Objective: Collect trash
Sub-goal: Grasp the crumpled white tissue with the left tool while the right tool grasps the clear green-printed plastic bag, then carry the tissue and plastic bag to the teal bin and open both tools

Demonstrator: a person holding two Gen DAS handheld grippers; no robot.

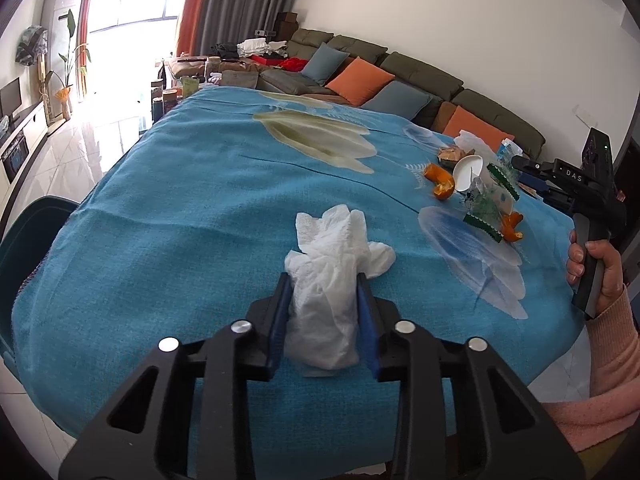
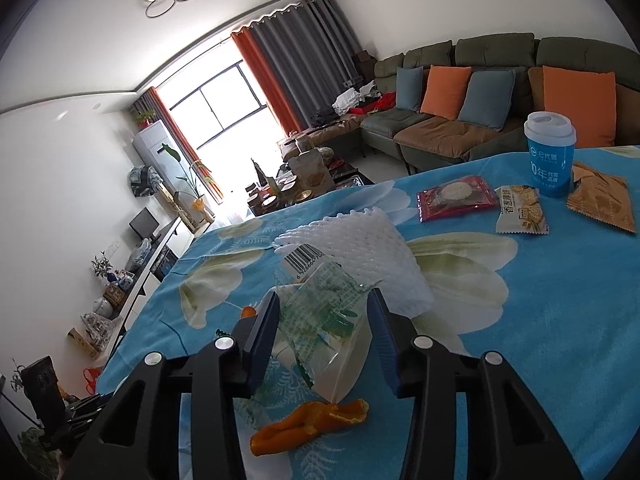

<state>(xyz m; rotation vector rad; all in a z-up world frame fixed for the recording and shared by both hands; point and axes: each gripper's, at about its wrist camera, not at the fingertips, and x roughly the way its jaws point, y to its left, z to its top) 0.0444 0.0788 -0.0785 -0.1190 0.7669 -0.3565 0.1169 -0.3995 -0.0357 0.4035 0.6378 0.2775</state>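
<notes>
On the blue flowered cloth (image 1: 180,200) covering the surface, the left tool (image 1: 323,280) is closed on a crumpled white tissue (image 1: 332,264), its blue pads pressing both sides of the wad near the cloth's near edge. Right of the tissue on the cloth lie orange peels (image 1: 442,184), a white dish (image 1: 468,172) and a clear green-printed wrapper (image 1: 486,204). The right tool (image 2: 322,312) has its jaws partly open around that wrapper (image 2: 320,312); whether the pads touch it cannot be told. On the cloth beyond the wrapper lies white foam netting (image 2: 360,240), then a red snack packet (image 2: 456,196), a cracker packet (image 2: 520,208) and a blue paper cup (image 2: 550,152).
</notes>
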